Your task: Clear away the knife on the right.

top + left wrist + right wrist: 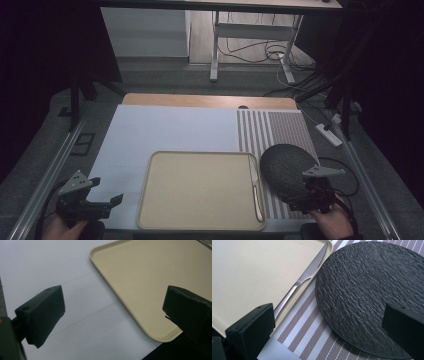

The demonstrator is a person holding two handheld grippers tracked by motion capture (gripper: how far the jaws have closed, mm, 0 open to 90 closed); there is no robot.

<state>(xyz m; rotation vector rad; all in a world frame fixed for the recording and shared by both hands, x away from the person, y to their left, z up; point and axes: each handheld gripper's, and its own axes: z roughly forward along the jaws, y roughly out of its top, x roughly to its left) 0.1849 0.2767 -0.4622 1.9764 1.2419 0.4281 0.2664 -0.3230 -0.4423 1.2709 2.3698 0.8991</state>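
Right claw (324, 327), jaws apart, hovers at lower right over black plate (372, 295): stiff, rough, probably heavy, breakable; grip the rim. Left claw (110, 315) apart, empty. Knife (304, 281) on tray (249, 272) edge: slick.

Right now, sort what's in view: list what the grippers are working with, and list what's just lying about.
In hand:
black plate, by the open right gripper
knife along the tray's edge
beige tray, by the open left gripper
striped placemat

Lying about:
white power strip on the floor
cables under the far desk
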